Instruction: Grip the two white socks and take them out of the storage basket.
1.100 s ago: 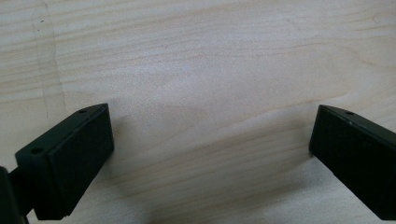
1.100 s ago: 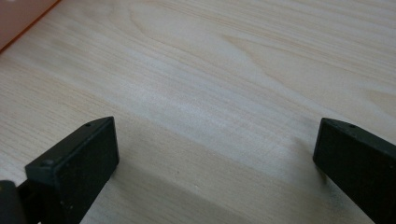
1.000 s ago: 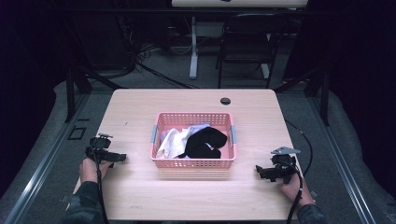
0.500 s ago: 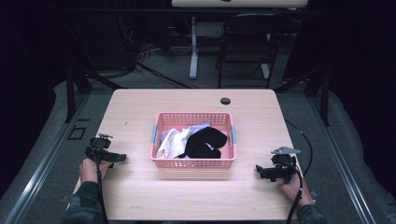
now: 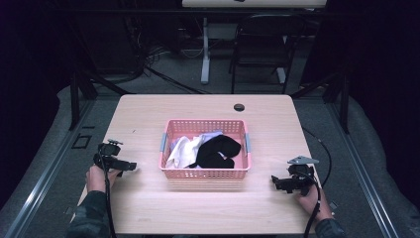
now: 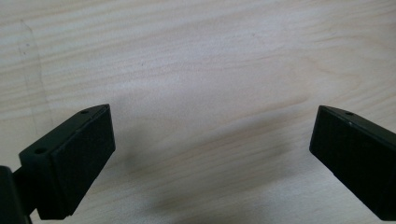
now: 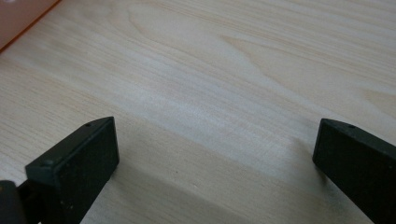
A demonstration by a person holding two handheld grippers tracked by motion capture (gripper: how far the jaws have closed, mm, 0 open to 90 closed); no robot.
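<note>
A pink plastic basket (image 5: 204, 173) sits mid-table and holds a white cloth (image 5: 184, 150), a black garment (image 5: 216, 150) and a pale lilac piece (image 5: 210, 135). My left gripper (image 5: 130, 166) rests low on the table left of the basket, pointing toward it. In the left gripper view its jaws stand wide apart over bare wood, left gripper (image 6: 212, 154) open and empty. My right gripper (image 5: 275, 182) lies right of the basket near the front edge. Over plain tabletop the right gripper (image 7: 215, 158) is open too, with the basket's pink corner (image 7: 18, 16) at top left.
The light wooden table (image 5: 148, 119) has a round black cable port (image 5: 239, 107) near its far edge. A chair (image 5: 262, 44) and a desk leg (image 5: 205, 54) stand beyond the table on grey floor. Cables trail from both grippers.
</note>
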